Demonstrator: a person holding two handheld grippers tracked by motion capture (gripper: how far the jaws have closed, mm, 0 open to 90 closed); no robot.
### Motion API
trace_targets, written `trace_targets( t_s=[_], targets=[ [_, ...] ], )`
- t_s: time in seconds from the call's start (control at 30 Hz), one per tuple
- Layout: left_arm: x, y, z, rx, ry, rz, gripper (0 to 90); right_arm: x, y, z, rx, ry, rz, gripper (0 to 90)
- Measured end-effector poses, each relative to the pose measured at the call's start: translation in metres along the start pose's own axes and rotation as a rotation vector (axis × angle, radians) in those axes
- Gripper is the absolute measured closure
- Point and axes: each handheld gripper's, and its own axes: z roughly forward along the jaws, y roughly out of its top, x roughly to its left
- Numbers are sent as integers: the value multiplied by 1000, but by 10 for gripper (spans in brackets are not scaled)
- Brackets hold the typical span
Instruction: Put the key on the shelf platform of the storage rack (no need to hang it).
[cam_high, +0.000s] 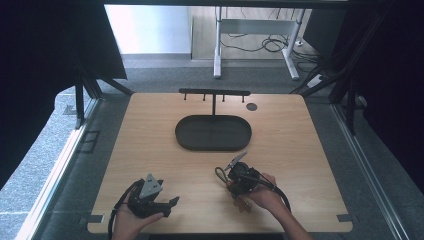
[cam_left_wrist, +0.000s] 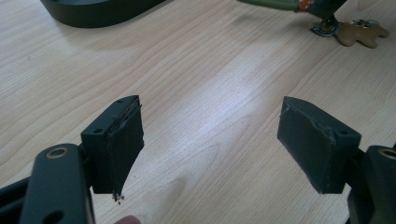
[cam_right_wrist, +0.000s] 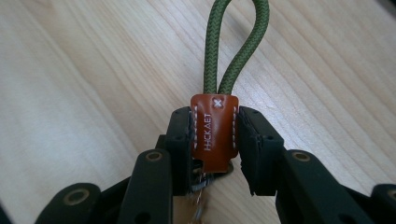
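A light wooden table (cam_high: 150, 150) carried everything. Beyond both claws lay a dark oval tray (cam_high: 213, 132), and behind it stood a black rack (cam_high: 214, 93) with small pegs. The left gripper (cam_left_wrist: 210, 140) sat low near the table's front edge, its jaws spread wide apart with bare wood between them; the tray's rim (cam_left_wrist: 93, 11) lay ahead and to its left. The right gripper (cam_right_wrist: 215, 140) was clamped on a keychain's brown leather tab (cam_right_wrist: 214, 130), stitched in white. A green cord loop (cam_right_wrist: 236, 42) stood out past the jaw tips, over the wood. A brown charm (cam_left_wrist: 362, 32) hung below the right gripper, resting on the table.
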Motion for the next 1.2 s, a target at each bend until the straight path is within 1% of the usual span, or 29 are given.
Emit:
trace_targets(
  t_s=[0.1, 0.27, 0.3, 0.37, 0.53, 0.63, 0.77, 0.87, 1.2],
  targets=[
    [-1, 0, 1, 2, -3, 3, 231, 0, -1, -10, -17, -3, -4, 672],
    [-1, 0, 2, 4, -4, 1, 231, -4, -5, -27, -33, -23, -16, 672],
    [-1, 0, 2, 4, -4, 1, 231, -5, -6, -30, -36, -34, -20, 671],
    [-1, 0, 3, 2, -5, 1, 231, -8, -7, -35, -42, -37, -19, 672],
    [-2, 0, 3, 4, -7, 4, 231, -13, -9, -46, -44, -56, -17, 672],
    [-2, 0, 4, 5, -6, 3, 231, -17, -9, -53, -45, -66, -24, 671],
    [-2, 0, 4, 7, -5, 2, 231, -22, -8, -63, -47, -80, -21, 671],
    [-2, 0, 4, 7, -5, 2, 231, -27, -8, -71, -52, -97, -31, 672],
    [-4, 1, 5, 15, -3, 9, 231, -40, -3, -94, -74, -125, -22, 672]
  ],
)
